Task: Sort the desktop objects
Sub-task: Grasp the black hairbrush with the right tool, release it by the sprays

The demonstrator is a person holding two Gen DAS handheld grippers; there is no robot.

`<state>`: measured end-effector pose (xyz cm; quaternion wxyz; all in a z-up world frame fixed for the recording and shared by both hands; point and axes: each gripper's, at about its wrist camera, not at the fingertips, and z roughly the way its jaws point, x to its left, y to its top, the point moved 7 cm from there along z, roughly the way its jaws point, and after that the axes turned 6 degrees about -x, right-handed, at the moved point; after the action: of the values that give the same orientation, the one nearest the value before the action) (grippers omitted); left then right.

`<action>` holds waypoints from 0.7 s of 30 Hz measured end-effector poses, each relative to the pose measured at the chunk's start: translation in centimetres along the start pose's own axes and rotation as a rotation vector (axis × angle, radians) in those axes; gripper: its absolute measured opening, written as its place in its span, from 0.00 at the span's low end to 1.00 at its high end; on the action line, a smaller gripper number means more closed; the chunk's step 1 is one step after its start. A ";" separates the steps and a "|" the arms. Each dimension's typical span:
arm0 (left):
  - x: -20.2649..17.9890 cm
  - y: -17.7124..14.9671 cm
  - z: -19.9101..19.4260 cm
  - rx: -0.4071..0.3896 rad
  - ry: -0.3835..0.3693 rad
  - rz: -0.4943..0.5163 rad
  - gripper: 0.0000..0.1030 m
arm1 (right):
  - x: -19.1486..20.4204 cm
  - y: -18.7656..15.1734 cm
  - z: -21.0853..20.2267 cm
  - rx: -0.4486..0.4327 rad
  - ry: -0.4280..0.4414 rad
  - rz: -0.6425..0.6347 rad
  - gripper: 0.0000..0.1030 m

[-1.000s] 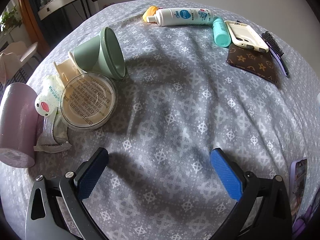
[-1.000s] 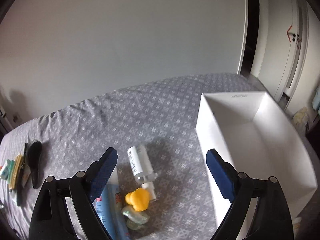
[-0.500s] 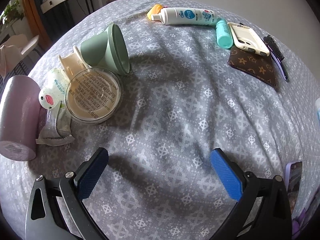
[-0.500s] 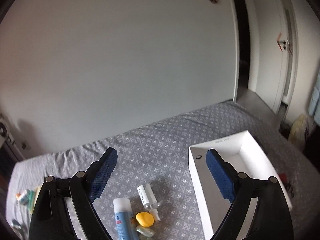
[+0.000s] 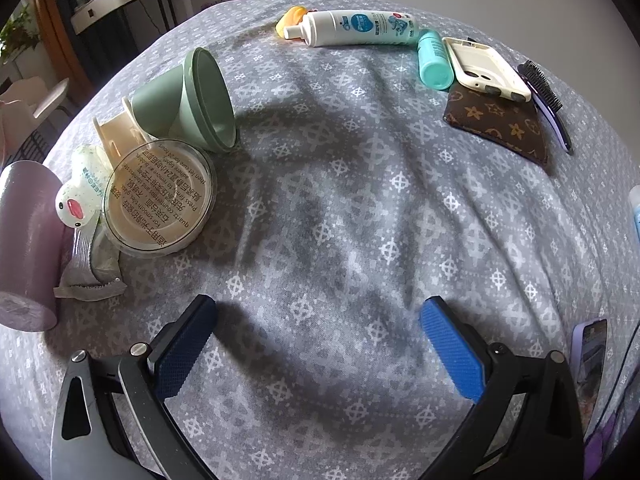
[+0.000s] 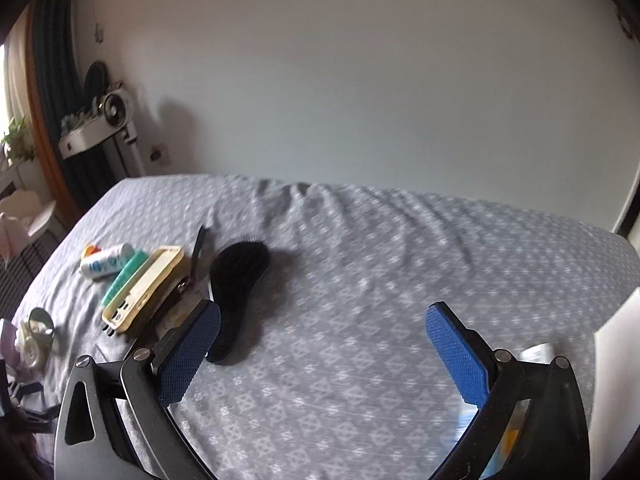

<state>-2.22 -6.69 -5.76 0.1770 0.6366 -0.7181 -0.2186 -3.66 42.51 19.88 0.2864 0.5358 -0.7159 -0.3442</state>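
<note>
The right gripper (image 6: 323,328) is wide open with nothing in it (its jaws have just been opening). The left gripper (image 5: 318,318) is open and empty too. The black hairbrush (image 6: 236,284) lies flat on the grey bedspread (image 6: 400,248), just beside the phone case (image 6: 144,292). Its handle points toward the gripper, bristles away. It is best to come down slowly and pinch across the thin handle.

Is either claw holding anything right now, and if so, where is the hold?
No. The left claw and the right claw both stand open over bare bedsheet, gripping nothing.
</note>
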 end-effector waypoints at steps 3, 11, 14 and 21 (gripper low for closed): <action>0.1 0.1 0.0 -0.012 -0.010 -0.006 1.00 | 3.5 -1.9 5.7 0.076 0.039 -0.028 1.00; 0.2 0.6 0.2 -0.049 -0.030 0.006 1.00 | 9.1 -1.9 16.8 0.186 0.013 -0.047 1.00; 0.2 0.7 0.2 -0.056 -0.031 0.009 1.00 | 8.9 -2.2 20.1 0.243 -0.046 -0.020 1.00; 0.1 0.9 0.2 -0.065 -0.031 0.017 1.00 | 6.4 -3.2 22.0 0.254 -0.043 0.074 0.73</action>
<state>-3.11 -6.72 -5.46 0.1884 0.6210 -0.7185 -0.2502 -20.65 39.86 4.46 0.2134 0.5335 -0.7790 -0.2512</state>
